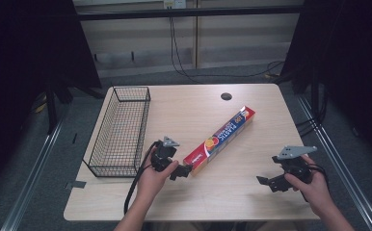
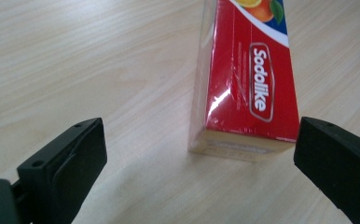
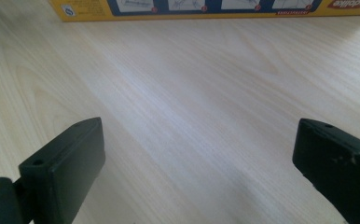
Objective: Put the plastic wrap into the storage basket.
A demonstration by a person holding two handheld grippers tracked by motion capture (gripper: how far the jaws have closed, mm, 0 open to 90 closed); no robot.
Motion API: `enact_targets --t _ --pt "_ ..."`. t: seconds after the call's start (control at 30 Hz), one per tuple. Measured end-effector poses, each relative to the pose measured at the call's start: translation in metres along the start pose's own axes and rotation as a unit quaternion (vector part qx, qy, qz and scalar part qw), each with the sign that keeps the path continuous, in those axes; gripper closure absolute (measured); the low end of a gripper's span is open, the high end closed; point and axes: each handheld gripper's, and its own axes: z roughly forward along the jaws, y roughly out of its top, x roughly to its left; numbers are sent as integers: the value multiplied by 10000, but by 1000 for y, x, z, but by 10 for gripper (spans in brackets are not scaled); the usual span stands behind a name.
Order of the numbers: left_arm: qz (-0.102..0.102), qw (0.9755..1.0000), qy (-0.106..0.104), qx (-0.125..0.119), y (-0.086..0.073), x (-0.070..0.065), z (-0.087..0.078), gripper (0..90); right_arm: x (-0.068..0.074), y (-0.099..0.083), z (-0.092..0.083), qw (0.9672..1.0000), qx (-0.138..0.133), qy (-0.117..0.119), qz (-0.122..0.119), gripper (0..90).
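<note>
Plastic wrap box [image 1: 219, 140] lies untouched on table [image 1: 251, 192], wire basket [image 1: 120, 130] empty. Left gripper [image 1: 180, 172] spread at box end; right gripper [image 1: 267, 183] spread, well apart. Grasp, transfer remain.

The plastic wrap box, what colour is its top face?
Red, with a white brand label; the left gripper view shows the box best.

Both forearms bare, no sleeves or gloves in sight. Left gripper [image 1: 186, 171]: black body, grey three-cornered plate on top, thick black cable looping off it toward the table edge. Right gripper [image 1: 266, 182]: same black build, larger-looking grey plate with small holes, black cable behind the hand. Jaws are chunky matte-black blocks, each with small screw holes; right gripper's show pale scuffs.
</note>
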Motion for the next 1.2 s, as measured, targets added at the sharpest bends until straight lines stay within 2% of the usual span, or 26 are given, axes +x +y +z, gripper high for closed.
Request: enact_targets --t 0.03,0.1,0.2,0.43,0.47,0.6,0.63,0.87,1.2 --pt "-26 10000 -14 -10 2 0 0 25 0 -1 -1 10000 16 -8 -19 24" --pt "47 10000 -47 75 5 0 1 25 0 -3 -2 10000 17 3 -53 24" --pt "98 9998 -91 137 10 -2 3 23 0 -4 -4 10000 -4 -21 15 24" --pt "137 9996 -217 138 23 -7 7 17 2 -5 -4 9999 83 -12 -71 24" --pt "119 9991 -373 142 29 -9 8 14 2 -4 -4 10000 67 -19 -49 24" --pt "18 9990 -425 116 39 -11 11 10 2 -4 -4 10000 58 -1 -81 24" --pt "-73 9990 -430 67 43 -11 12 10 2 -5 -4 9999 68 -25 -97 24" --pt "-69 9985 -522 117 62 -15 20 14 -2 -6 -4 10000 34 -12 -4 24" --pt "-61 9978 -620 217 80 -21 29 29 -2 -4 -3 10000 46 24 -72 25"
